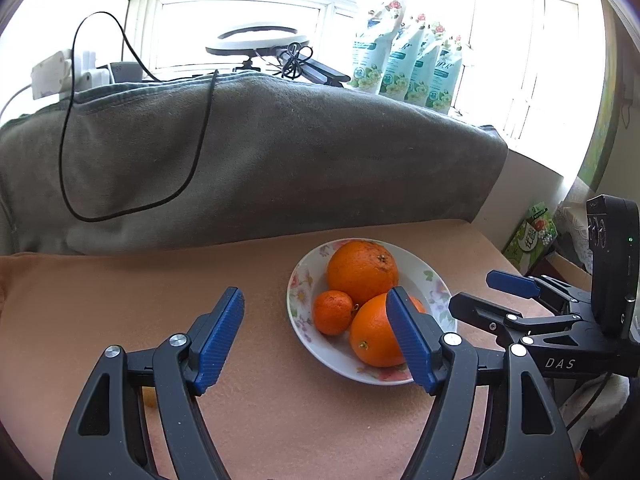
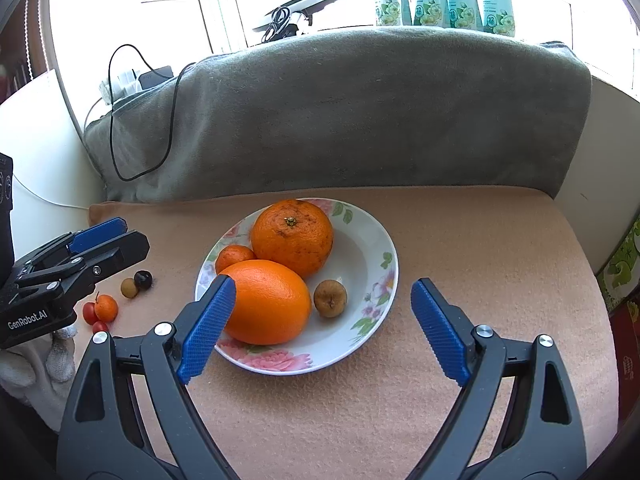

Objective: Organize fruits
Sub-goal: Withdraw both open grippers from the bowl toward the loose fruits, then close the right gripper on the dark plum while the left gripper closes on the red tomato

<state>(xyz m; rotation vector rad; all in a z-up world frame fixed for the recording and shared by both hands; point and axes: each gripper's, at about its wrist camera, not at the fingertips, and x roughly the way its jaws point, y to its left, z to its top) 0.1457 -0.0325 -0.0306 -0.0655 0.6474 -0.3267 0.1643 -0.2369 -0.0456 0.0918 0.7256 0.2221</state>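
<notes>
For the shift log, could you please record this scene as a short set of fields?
surface: tan cloth
plate: floral, holds two large oranges, one mandarin, one brown fruit
loose fruit: small mandarin, cherry tomatoes, tan fruit, dark fruit, left of plate
left gripper: open, empty
right gripper: open, empty, near plate
backdrop: grey blanket

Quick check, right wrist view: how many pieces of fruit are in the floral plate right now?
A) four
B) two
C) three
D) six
A: the floral plate holds the large round orange, the oval orange, the small mandarin and the small brown fruit; the other small fruits lie on the cloth to its left.
</notes>
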